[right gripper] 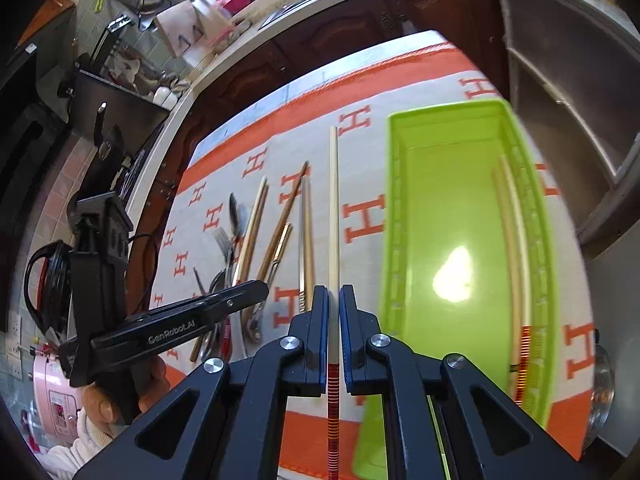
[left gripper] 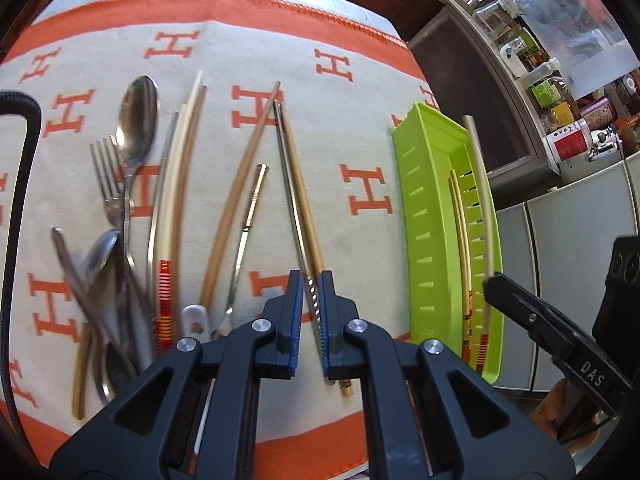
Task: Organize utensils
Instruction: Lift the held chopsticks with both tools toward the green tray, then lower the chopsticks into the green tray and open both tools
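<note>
- The right gripper [right gripper: 334, 304] is clamped on a long cream chopstick with a red-and-yellow banded end [right gripper: 333, 208], held near that banded end so most of the shaft sticks out ahead; the stick is clear of the cloth, between the loose utensils and the lime-green slotted plastic tray [right gripper: 448, 216].
- Such an off-centre hold may let the stick pivot in the pads; its far tip could then catch the tray's near wall or land across the rim instead of inside.
- Two matching cream chopsticks [right gripper: 516, 248] already lie along the tray's far wall (a sloppy drop could knock them askew).
- The left gripper [left gripper: 311, 288] is closed on a pair of sticks at once, a tan wooden chopstick [left gripper: 298, 168] and a slim metal one [left gripper: 287, 184]; they could scissor apart or one could slip out when lifted.
- The tray sits at the desk's right edge, so a push may slide it off.
- Hard to read: the heap of steel spoons and fork [left gripper: 120, 184] at the left edge of the orange-and-cream H-patterned cloth [left gripper: 352, 92] is blurred, so its count is uncertain.
- The butt ends of both held loads are hidden behind the gripper bodies.
</note>
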Demonstrator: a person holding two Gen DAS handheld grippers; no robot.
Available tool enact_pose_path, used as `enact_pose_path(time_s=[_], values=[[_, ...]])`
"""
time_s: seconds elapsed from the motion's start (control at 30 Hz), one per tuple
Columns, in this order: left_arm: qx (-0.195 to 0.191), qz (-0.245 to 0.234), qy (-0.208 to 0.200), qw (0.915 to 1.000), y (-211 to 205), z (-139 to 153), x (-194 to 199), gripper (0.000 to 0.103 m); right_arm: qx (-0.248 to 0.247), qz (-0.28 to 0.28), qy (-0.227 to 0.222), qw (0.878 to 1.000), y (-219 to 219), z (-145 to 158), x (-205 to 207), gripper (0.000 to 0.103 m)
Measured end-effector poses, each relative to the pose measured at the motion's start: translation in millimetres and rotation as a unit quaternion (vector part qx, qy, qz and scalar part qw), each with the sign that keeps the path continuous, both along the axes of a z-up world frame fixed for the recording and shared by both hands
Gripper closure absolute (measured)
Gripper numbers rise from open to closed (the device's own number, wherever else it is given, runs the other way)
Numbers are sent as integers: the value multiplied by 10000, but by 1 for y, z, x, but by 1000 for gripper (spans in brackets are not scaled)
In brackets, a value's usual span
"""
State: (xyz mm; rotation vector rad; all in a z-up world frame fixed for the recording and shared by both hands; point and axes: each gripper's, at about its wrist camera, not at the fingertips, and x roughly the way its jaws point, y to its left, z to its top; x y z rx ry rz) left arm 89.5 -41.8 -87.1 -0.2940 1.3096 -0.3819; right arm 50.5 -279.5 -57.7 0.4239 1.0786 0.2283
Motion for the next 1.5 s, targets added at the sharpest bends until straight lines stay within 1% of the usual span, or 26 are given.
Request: enact_pose_path(time_s=[0.07, 0.2, 0.4, 0.6, 0.67, 0.77, 0.93, 1.03, 1.13, 1.27, 1.37, 1.5], values=[[-26, 32, 66, 10000, -6, -4, 6, 99, -59, -159, -57, 9998, -17, 4, -6, 98], [55, 60, 104, 9999, -16, -9, 14, 99, -173, -390, -88, 9991, -45, 7, -14, 98], [157, 113, 176, 9997, -28, -22, 25, 99, -173, -577, -49, 9982, -67, 1, -18, 98], [271, 104, 217, 9993, -37, -31, 32, 99, -127, -618, -72, 9980, -71, -1, -19, 98], [401, 113, 242, 9988, -39, -33, 32, 99, -122, -633, -68, 9979, -73, -1, -20, 98], [370, 154, 287, 9988, -38, -38, 32, 99, -117, -659, -58, 9977, -67, -3, -19, 98], [449, 156, 149, 9988, -41, -37, 32, 99, -125, -679, -38, 9976, -68, -5, -19, 98], [561, 134, 68, 9983, -45, -37, 32, 98, -180, -690, -32, 9975, -65, -6, -19, 98], [694, 120, -71, 9975, -49, -28, 28, 99, -224, -672, -7, 9975, -62, -9, -19, 98], [819, -44, -423, 9957, -57, -1, 17, 99, -298, -656, 32, 9974, -58, -14, -16, 98], [724, -230, -622, 9952, -68, 22, 9, 99, -374, -641, 74, 9972, -54, -18, -12, 97], [403, -467, -667, 9959, -83, 45, 4, 99, -550, -621, 116, 9965, -53, -23, -5, 97]])
